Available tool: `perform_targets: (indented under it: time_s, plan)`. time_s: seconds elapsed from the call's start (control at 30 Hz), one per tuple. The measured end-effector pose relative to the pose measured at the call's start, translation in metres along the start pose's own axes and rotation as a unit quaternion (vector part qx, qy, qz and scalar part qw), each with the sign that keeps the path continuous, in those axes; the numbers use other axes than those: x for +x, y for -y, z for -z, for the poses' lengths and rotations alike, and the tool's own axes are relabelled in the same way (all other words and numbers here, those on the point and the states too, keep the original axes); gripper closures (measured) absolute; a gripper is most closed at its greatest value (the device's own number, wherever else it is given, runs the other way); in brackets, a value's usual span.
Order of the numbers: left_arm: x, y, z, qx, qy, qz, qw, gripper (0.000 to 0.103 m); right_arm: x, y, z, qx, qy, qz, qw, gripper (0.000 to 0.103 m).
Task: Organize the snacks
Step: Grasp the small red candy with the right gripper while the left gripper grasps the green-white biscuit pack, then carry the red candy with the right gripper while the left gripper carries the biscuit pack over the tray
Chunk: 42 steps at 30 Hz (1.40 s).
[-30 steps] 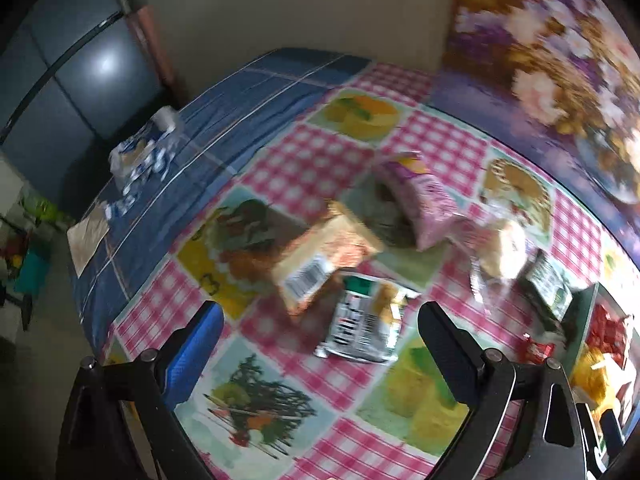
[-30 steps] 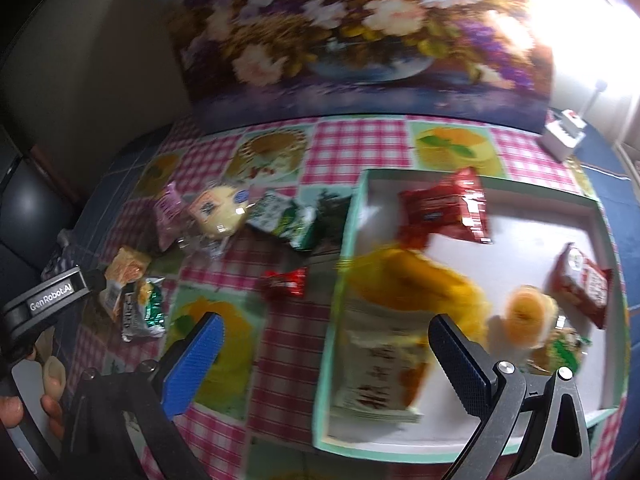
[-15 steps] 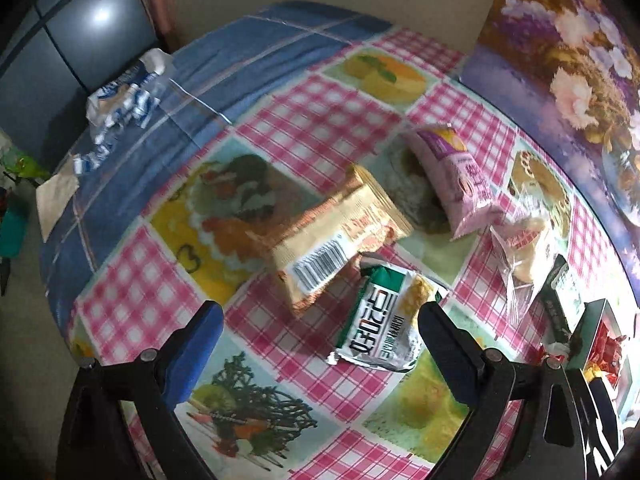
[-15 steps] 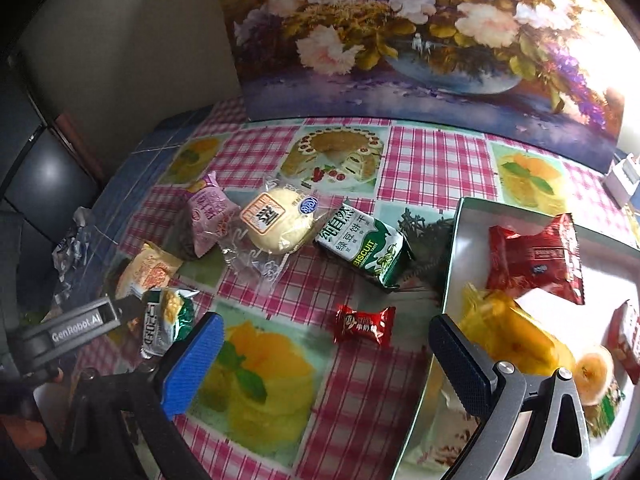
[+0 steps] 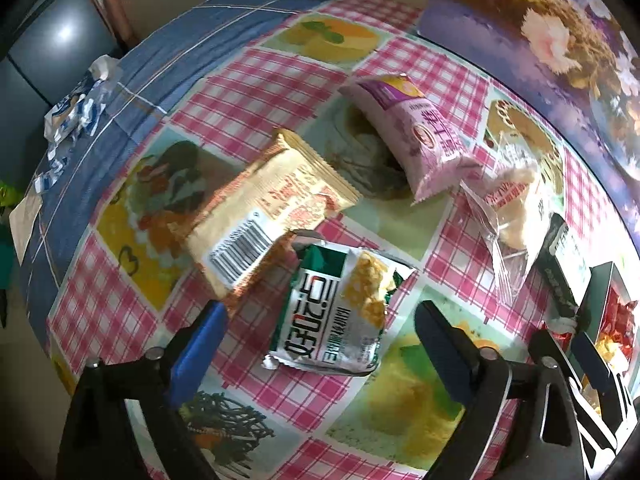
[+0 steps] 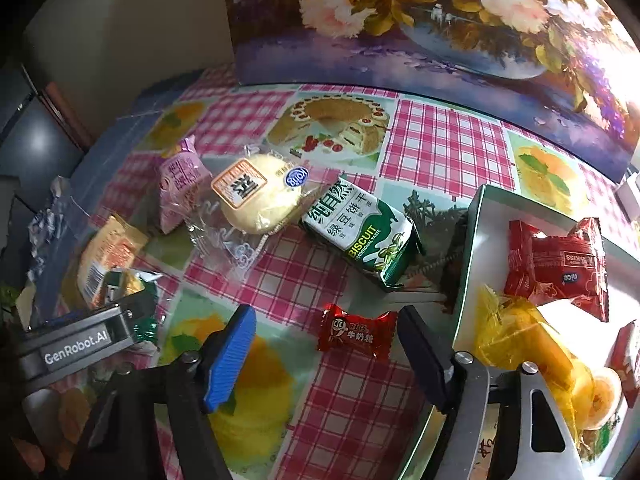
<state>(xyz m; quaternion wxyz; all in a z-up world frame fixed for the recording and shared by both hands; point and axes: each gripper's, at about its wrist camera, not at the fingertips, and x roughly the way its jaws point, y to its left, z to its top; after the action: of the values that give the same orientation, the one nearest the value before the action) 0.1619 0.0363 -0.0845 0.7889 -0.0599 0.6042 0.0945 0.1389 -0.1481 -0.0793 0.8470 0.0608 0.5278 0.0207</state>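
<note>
My left gripper is open and empty, its jaws straddling a green and silver snack packet on the checked tablecloth. A tan packet with a barcode and a pink packet lie just beyond. My right gripper is open and empty, its jaws on either side of a small red candy. A green biscuit pack, a wrapped bun and the pink packet lie further off. The white tray at right holds red and yellow snacks.
A flower painting stands against the wall behind the table. Crumpled blue and white wrappers lie on the blue cloth at the table's left edge. The left gripper's body shows in the right wrist view at lower left.
Both grippers have moved forward and down: the left one closer over the green and silver packet, the right one leftward from the tray to the red candy. Both stay open.
</note>
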Motion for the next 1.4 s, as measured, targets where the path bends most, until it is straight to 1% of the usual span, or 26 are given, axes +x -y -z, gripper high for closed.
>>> perform_targets:
  time_s: [0.03,0.07,0.1,0.13,0.17,0.2,0.27,0.3,0.37,0.43,0.47,0.57,0.63,0.67,0.9,1.23,1.4]
  plan:
    - [0.001,0.002,0.000,0.003,0.000,0.000,1.0000,0.017,0.002,0.000,0.000,-0.001,-0.003,0.001,1.000,0.028]
    - [0.001,0.003,0.001,0.005,-0.001,-0.001,1.0000,0.020,0.005,0.000,0.001,-0.003,-0.006,0.001,1.000,0.028]
    - [0.002,0.005,0.001,0.008,-0.003,-0.002,1.0000,0.021,0.007,-0.001,0.001,-0.005,-0.008,0.001,1.000,0.031]
    - [0.003,0.007,0.001,0.009,-0.003,-0.002,1.0000,0.021,0.009,-0.001,0.002,-0.009,-0.011,0.002,1.000,0.034]
    - [0.004,0.008,0.001,0.011,-0.004,-0.002,0.9999,0.022,0.012,-0.002,0.003,-0.014,-0.014,0.004,1.000,0.042]
    - [0.005,0.010,0.003,0.012,-0.005,-0.002,0.9999,0.024,0.014,-0.003,0.003,-0.018,-0.017,0.009,1.000,0.046]
    - [0.007,0.012,0.004,0.013,-0.007,-0.004,0.9999,0.040,0.016,-0.003,0.005,-0.020,-0.018,0.012,1.000,0.047]
    - [0.009,0.013,0.003,0.014,-0.008,-0.006,0.9999,0.041,0.016,-0.003,0.005,-0.021,-0.016,0.013,1.000,0.048]
    - [0.010,0.014,0.004,0.015,-0.008,-0.007,0.9998,0.044,0.016,-0.002,0.005,-0.023,-0.014,0.020,0.999,0.058]
    - [0.011,0.012,0.004,0.012,-0.007,-0.002,0.9999,0.047,0.016,0.000,0.006,-0.022,-0.012,0.020,0.999,0.061]
    - [0.011,0.012,0.004,0.011,-0.006,-0.001,0.9999,0.048,0.015,0.000,0.005,-0.020,-0.011,0.021,1.000,0.064]
    - [0.008,0.009,0.004,0.012,-0.002,0.001,0.9999,0.050,0.014,0.003,0.005,-0.019,-0.009,0.022,1.000,0.071]
    - [0.006,0.008,0.003,0.010,0.000,0.003,0.9999,0.050,0.013,0.005,0.005,-0.016,-0.008,0.017,1.000,0.073]
    - [0.004,0.007,0.002,0.010,0.002,0.004,0.9999,0.050,0.014,0.005,0.005,-0.015,-0.008,0.015,1.000,0.075]
    - [-0.017,0.005,0.001,0.008,0.018,0.008,0.9998,0.050,0.006,0.010,0.005,-0.002,0.002,0.005,1.000,0.077]
    - [-0.045,0.008,0.003,0.016,0.050,0.006,0.9986,0.050,-0.027,0.008,0.004,0.012,0.030,-0.011,0.999,0.077]
    - [-0.059,0.012,0.005,0.028,0.071,-0.003,0.9971,0.050,-0.043,0.011,0.006,0.023,0.037,-0.008,0.999,0.077]
